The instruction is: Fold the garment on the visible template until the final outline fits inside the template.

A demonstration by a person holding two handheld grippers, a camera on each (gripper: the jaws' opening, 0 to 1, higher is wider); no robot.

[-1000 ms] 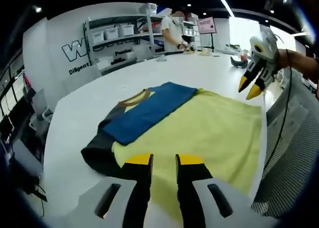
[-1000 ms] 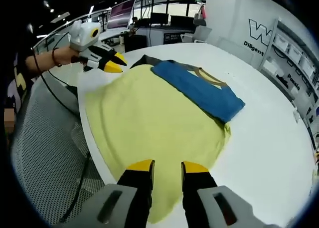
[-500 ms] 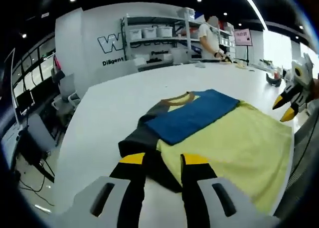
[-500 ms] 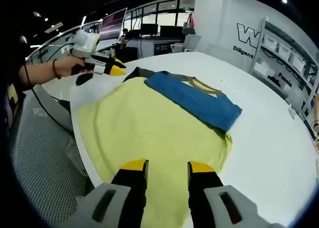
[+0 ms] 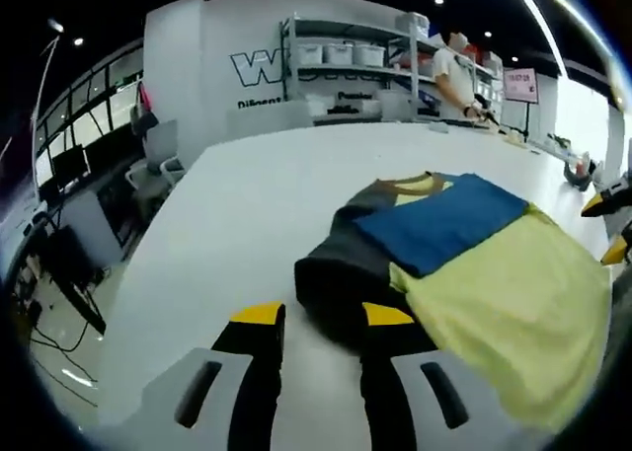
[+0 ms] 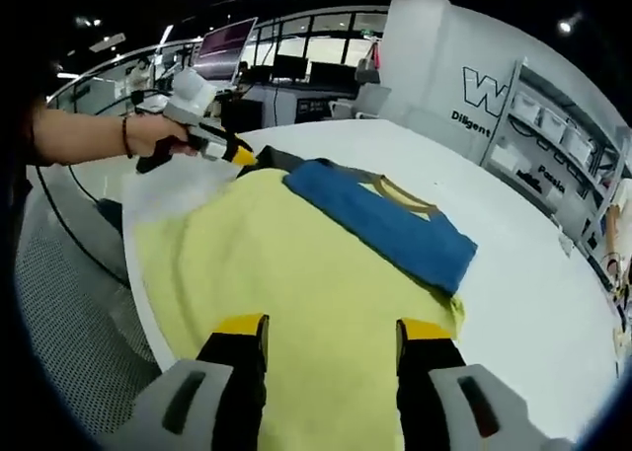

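Note:
A folded garment lies on the white table, with a blue panel [image 5: 444, 219], a tan collar [image 5: 415, 185] and a dark grey end [image 5: 331, 278]. It partly overlaps a pale yellow sheet [image 5: 513, 303]. My left gripper [image 5: 323, 315] is open, its jaws just short of the dark grey end. In the right gripper view the yellow sheet [image 6: 276, 263] spreads ahead, with the blue panel [image 6: 385, 219] along its far side. My right gripper [image 6: 333, 327] is open wide above the sheet's near part. The left gripper [image 6: 240, 156], held by a hand, hovers by the dark grey end [image 6: 275, 158].
The round white table [image 5: 237, 204] runs far to the left. Shelves with bins [image 5: 346, 61] and a person [image 5: 459, 71] stand at the back, and chairs [image 5: 158, 155] at the left edge. Desks with monitors [image 6: 237, 37] lie beyond the table. The right gripper's yellow tips [image 5: 607, 224] show at the far right.
The left gripper has swung left and closer to the garment's dark grey end. The right gripper's jaws have spread wider. The garment and the sheet lie as before.

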